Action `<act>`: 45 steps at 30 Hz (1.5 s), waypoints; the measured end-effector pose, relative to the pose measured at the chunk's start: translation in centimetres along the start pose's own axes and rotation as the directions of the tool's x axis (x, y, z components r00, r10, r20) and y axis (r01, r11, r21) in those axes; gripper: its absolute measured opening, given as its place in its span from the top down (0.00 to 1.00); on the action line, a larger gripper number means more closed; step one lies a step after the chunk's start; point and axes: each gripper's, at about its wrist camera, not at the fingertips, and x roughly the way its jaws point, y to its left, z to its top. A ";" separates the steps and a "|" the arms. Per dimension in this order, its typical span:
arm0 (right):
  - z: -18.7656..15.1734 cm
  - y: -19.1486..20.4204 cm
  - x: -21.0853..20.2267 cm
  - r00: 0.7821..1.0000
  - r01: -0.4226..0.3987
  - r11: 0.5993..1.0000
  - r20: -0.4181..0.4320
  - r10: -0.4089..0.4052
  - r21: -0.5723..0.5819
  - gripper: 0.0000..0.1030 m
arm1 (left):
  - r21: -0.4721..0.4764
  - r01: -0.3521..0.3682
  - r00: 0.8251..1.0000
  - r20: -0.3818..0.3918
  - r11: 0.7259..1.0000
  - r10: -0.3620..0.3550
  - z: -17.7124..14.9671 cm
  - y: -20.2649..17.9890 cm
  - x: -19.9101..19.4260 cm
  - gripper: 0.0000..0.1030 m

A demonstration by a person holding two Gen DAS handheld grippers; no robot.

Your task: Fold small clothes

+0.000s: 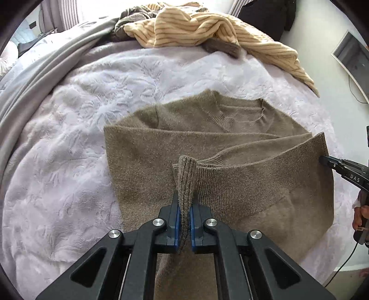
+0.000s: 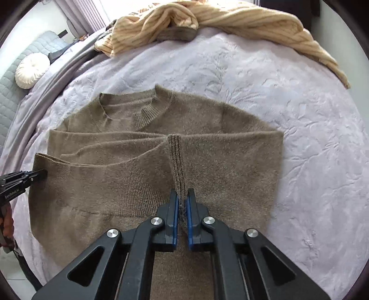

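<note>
A brown knit sweater [image 1: 207, 147] lies on the bed's pale plush blanket [image 1: 69, 138], collar at the far end, sleeves folded across its chest. The left gripper [image 1: 184, 203] pinches the ribbed hem between its fingers at the near left; the right gripper [image 2: 182, 200] clamps the hem at the near right. A striped cream garment [image 2: 207, 20] is heaped at the far edge.

White letters "DAS" stand on the black plastic right gripper [image 1: 324, 160]. "GenRobot.AI" stands on the black plastic left gripper [image 2: 42, 173].
</note>
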 end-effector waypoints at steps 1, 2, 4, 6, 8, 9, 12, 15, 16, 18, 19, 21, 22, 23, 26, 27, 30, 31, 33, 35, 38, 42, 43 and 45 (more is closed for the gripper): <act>0.2 0.1 -1.1 1.000 0.007 1.000 0.027 -0.007 -0.011 0.93 | 0.007 0.000 1.000 0.020 1.000 0.000 0.3 -0.2 -1.0 0.93; 0.4 0.4 -2.0 0.999 0.019 1.000 0.051 -0.018 -0.025 0.93 | 0.016 -0.002 0.999 0.041 1.000 0.002 0.8 -0.4 -1.8 0.93; 1.5 0.6 -3.4 0.995 0.040 0.998 0.091 -0.035 -0.048 0.94 | 0.026 -0.001 0.997 0.076 1.000 -0.001 1.9 -0.7 -3.1 0.93; 3.1 0.6 -3.7 0.993 0.052 0.997 0.112 -0.045 -0.057 0.94 | 0.037 -0.006 0.994 0.108 0.999 0.002 3.8 -0.8 -3.3 0.93; 4.7 0.3 -3.0 0.992 0.050 0.998 0.118 -0.045 -0.045 0.94 | 0.035 -0.022 0.991 0.131 0.999 0.017 5.5 -0.8 -2.7 0.93; 5.6 -0.2 -2.3 0.992 0.046 0.999 0.116 -0.042 -0.030 0.94 | 0.023 -0.019 0.990 0.138 1.000 0.016 6.4 -0.7 -2.0 0.93; 7.5 -1.1 0.2 0.994 0.046 0.999 0.101 -0.046 0.003 0.94 | -0.005 -0.027 0.991 0.128 1.000 0.027 8.4 0.0 1.1 0.93; 8.8 -2.2 3.9 0.998 0.037 0.998 0.052 -0.039 0.042 0.94 | -0.018 -0.076 0.994 0.083 0.997 0.077 9.0 0.4 5.0 0.93; 8.9 -2.6 5.4 0.999 0.034 0.998 0.028 -0.036 0.060 0.94 | -0.016 -0.108 0.992 0.069 0.994 0.109 8.9 0.6 6.4 0.93; 8.7 -3.2 7.7 1.000 0.028 0.996 -0.013 -0.027 0.088 0.94 | -0.022 -0.140 0.989 0.035 0.990 0.141 8.4 0.8 8.6 0.93; 8.5 -3.5 8.6 0.999 0.026 0.995 -0.028 -0.024 0.100 0.94 | -0.027 -0.148 0.989 0.023 0.989 0.149 8.1 1.0 9.5 0.93; 8.1 -3.9 9.7 0.999 0.014 0.993 -0.036 -0.010 0.121 0.94 | -0.032 -0.161 0.986 0.027 0.986 0.162 7.7 1.2 10.1 0.92; 7.9 -4.2 9.8 1.000 0.003 0.990 -0.031 0.002 0.139 0.94 | -0.032 -0.164 0.986 0.033 0.986 0.166 7.7 1.3 10.1 0.92; 7.9 -4.6 9.9 1.000 -0.011 0.987 -0.024 0.015 0.162 0.93 | -0.035 -0.175 0.984 0.033 0.984 0.176 7.7 1.4 10.0 0.84; 7.9 -6.1 9.5 1.000 0.000 0.972 -0.010 0.003 0.237 0.89 | -0.070 -0.271 0.960 0.055 0.960 0.275 7.9 2.3 9.2 0.40; 7.8 -6.7 9.4 1.000 0.004 0.965 -0.012 -0.001 0.263 0.87 | -0.085 -0.284 0.955 0.063 0.955 0.290 7.9 2.8 8.6 0.39; 7.8 -7.6 8.7 0.996 0.085 0.955 -0.028 -0.081 0.284 0.84 | -0.115 -0.284 0.956 0.049 0.952 0.291 7.8 4.2 7.4 0.39; 7.7 -7.9 8.3 0.994 0.112 0.951 -0.033 -0.107 0.288 0.84 | -0.119 -0.290 0.954 0.043 0.950 0.296 7.7 4.5 6.9 0.39; 7.1 -8.9 7.2 0.998 0.063 0.937 -0.013 -0.063 0.344 0.84 | -0.117 -0.284 0.956 0.037 0.952 0.289 7.0 4.6 5.6 0.39; 5.9 -8.9 5.7 1.000 -0.002 0.926 0.015 -0.004 0.378 0.83 | -0.103 -0.259 0.964 0.038 0.960 0.264 5.8 4.0 4.3 0.39; 3.8 -6.9 3.6 0.997 -0.075 0.938 0.031 0.068 0.339 0.81 | -0.058 -0.246 0.969 0.019 0.967 0.248 3.3 2.3 3.1 0.39; 0.0 -3.4 2.3 0.986 -0.157 0.951 -0.009 0.166 0.267 0.81 | -0.058 -0.238 0.971 -0.046 0.969 0.236 -1.5 0.9 2.7 0.39; -1.2 -2.6 2.5 0.984 -0.160 0.954 -0.039 0.176 0.255 0.81 | -0.065 -0.245 0.968 -0.069 0.967 0.241 -2.6 0.9 3.1 0.39; -3.6 -1.8 3.2 0.981 -0.138 0.960 -0.099 0.166 0.243 0.81 | -0.084 -0.287 0.951 -0.143 0.954 0.274 -4.9 1.7 4.4 0.39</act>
